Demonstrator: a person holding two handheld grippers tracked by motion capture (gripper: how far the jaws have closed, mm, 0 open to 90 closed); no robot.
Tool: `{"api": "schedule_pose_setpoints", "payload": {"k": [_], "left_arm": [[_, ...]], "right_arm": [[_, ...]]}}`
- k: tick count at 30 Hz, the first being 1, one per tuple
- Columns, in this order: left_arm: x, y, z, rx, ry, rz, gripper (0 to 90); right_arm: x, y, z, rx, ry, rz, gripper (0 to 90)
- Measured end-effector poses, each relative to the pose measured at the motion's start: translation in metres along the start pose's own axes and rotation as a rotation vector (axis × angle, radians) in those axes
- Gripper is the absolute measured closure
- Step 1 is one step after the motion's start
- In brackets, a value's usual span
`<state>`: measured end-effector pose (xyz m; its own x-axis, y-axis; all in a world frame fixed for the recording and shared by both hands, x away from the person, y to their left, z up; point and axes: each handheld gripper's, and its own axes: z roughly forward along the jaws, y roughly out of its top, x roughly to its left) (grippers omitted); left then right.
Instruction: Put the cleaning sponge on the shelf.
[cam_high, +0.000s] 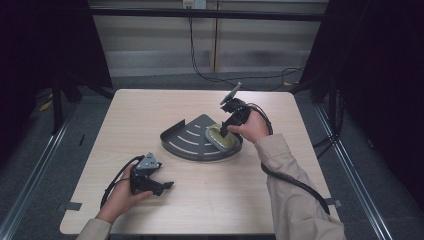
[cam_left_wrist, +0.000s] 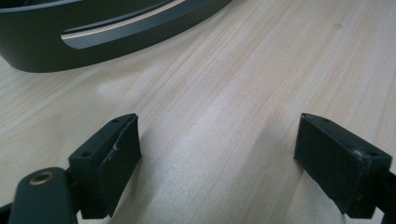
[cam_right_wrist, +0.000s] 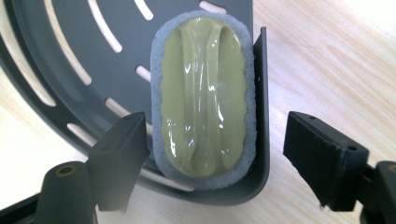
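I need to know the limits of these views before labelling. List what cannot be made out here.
- Underside of the green scrubber: hidden in both the high and right gripper views, since it lies face down in the dark slotted tray.
- Tray in the left gripper view: cut off by the top edge, just a stretch of its wall visible.
- Left gripper jaws in the high view: too small to judge their gap.

A pale wood table stands on grey floor (dark curtains either side).

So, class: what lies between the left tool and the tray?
Only bare table; the high view shows it between the left tool and the tray.
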<state>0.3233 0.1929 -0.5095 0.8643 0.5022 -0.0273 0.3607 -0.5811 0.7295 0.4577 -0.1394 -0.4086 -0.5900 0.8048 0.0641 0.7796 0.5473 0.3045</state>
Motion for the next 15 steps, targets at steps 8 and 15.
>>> {"api": "schedule_pose_setpoints", "payload": {"k": [8, 15], "left_arm": [[0.000, 0.000, 0.000, 0.000, 0.000, -0.001, 13.9], [0.000, 0.000, 0.000, 0.002, 0.000, 0.000, 13.9]], "right_arm": [[-0.002, -0.012, -0.007, -0.010, 0.006, -0.012, 21.0], [-0.003, -0.023, -0.010, -0.015, 0.018, -0.017, 20.7]]}}
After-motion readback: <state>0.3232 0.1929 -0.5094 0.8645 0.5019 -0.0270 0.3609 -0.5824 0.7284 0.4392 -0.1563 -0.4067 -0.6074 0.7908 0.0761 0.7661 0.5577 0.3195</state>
